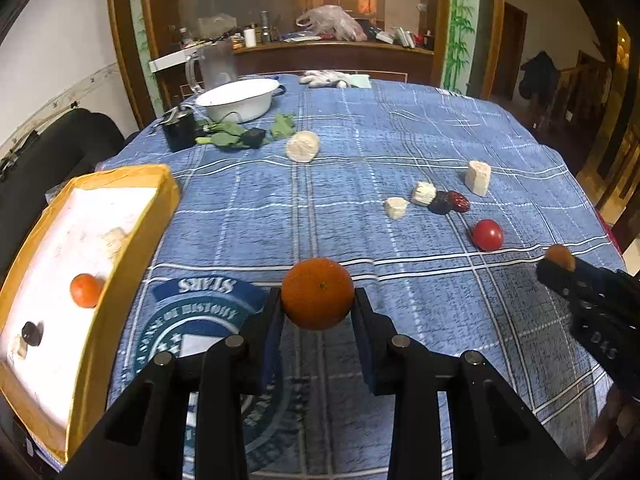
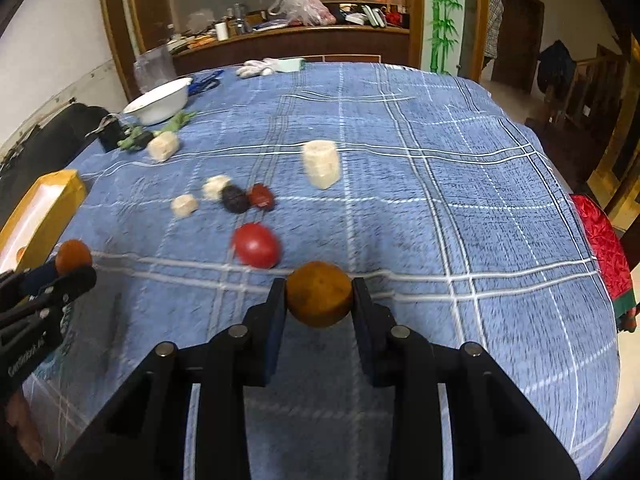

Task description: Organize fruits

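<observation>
While the left hand-held gripper (image 1: 318,300) clamps a round orange tangerine (image 1: 318,293) above the blue plaid-covered surface (image 1: 360,152), the right hand-held gripper (image 2: 319,298) grips a brownish-orange round fruit (image 2: 319,294); yellow-rimmed cardboard tray (image 1: 124,236) sits left.

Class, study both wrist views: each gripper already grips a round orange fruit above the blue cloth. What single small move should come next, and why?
Probably carry the left gripper with its orange leftward over the yellow box and release. The box lies on that side, already holding another orange fruit, while the right gripper is farther away with its brownish fruit.
</observation>
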